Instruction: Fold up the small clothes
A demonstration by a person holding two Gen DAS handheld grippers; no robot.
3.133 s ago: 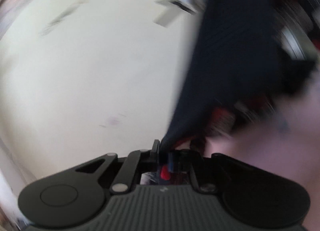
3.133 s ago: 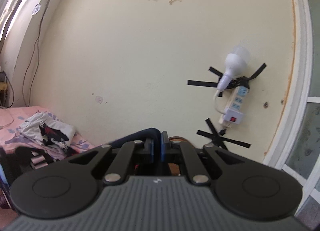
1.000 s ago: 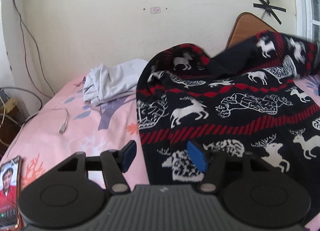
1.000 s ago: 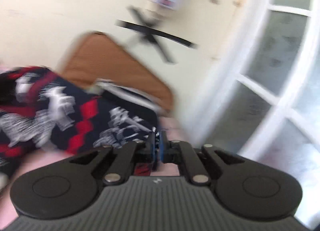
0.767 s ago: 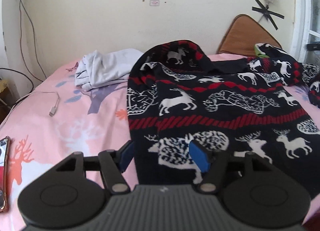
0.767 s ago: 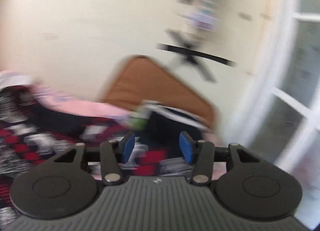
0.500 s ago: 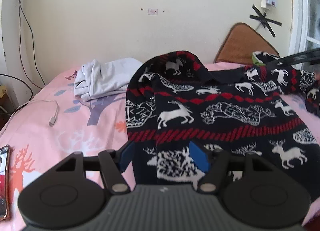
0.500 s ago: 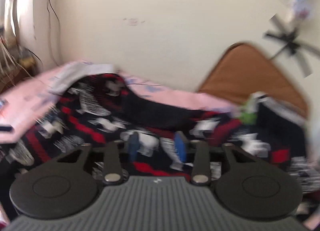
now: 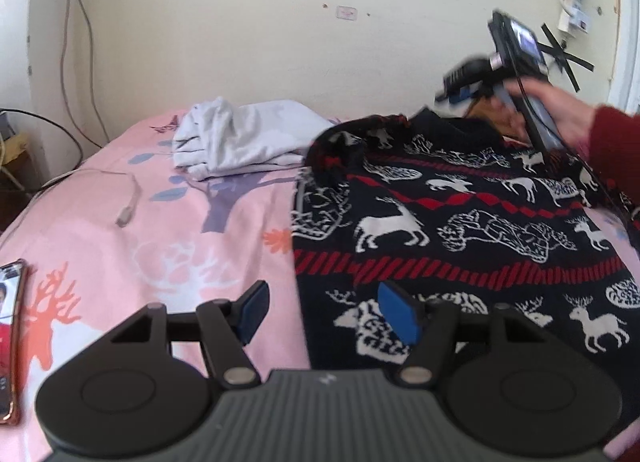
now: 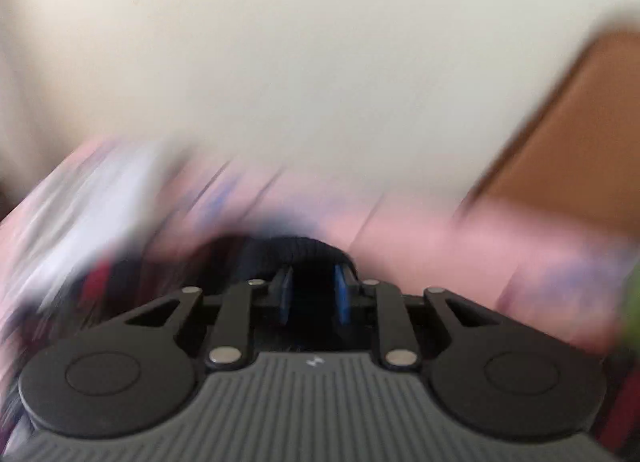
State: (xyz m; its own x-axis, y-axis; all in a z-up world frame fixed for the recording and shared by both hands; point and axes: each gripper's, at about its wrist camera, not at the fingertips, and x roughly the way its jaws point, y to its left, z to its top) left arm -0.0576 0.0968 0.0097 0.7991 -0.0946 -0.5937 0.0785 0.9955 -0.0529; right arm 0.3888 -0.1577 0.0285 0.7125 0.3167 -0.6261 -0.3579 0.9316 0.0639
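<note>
A dark sweater [image 9: 460,230] with white reindeer and red bands lies spread on the pink bedsheet [image 9: 140,246]. My left gripper [image 9: 324,314] stands open low over the sweater's near left corner, and the left edge of the cloth runs between its blue pads without being pinched. A hand in a red sleeve [image 9: 616,142] holds my right gripper [image 9: 450,92] at the far side, just above the collar [image 9: 452,124]. In the blurred right wrist view the right gripper [image 10: 313,296] has its pads a little apart, and the dark ribbed collar [image 10: 300,248] lies just ahead of them.
A crumpled white garment [image 9: 240,138] lies at the back left of the bed. A phone [image 9: 8,314] sits at the left edge, and a cable plug [image 9: 126,216] lies on the sheet. A brown board [image 10: 580,134] leans on the wall, where a taped power strip [image 9: 574,10] hangs.
Both grippers let go of the sweater, which dropped flat onto the bed. The right gripper opened and swung left from the window side to the collar. The left gripper barely moved.
</note>
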